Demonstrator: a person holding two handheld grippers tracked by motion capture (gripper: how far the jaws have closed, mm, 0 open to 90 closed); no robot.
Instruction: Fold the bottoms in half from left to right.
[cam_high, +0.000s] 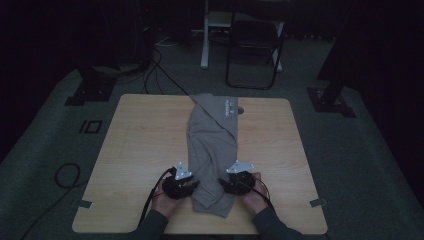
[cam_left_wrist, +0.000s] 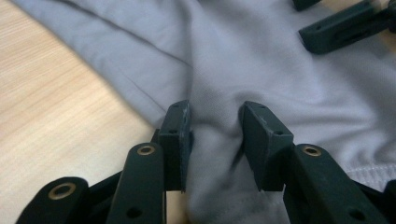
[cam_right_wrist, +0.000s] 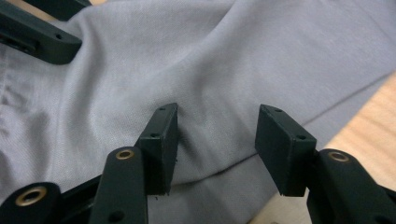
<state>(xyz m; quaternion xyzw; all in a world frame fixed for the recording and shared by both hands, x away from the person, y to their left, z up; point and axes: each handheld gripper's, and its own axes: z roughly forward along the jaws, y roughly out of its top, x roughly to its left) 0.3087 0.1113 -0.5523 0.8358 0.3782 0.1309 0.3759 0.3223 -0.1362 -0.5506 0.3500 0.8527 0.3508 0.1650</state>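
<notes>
**Both grippers at the near end of the folded shirt**

We see the grey shirt lying folded into a long narrow strip down the middle of the wooden table, its far end touching the back edge and its near end stopping just short of the front edge. Bare wood lies open on both sides of it.

Our left gripper sits at the strip's left edge, the right gripper at its right edge, each pointing inward across the cloth, with both hands low on the table near the front edge.

In the left gripper view its jaws stand part open, pads apart over a raised fold of cloth. The right gripper view shows the same: jaws part open, cloth between them, not pinched.
</notes>
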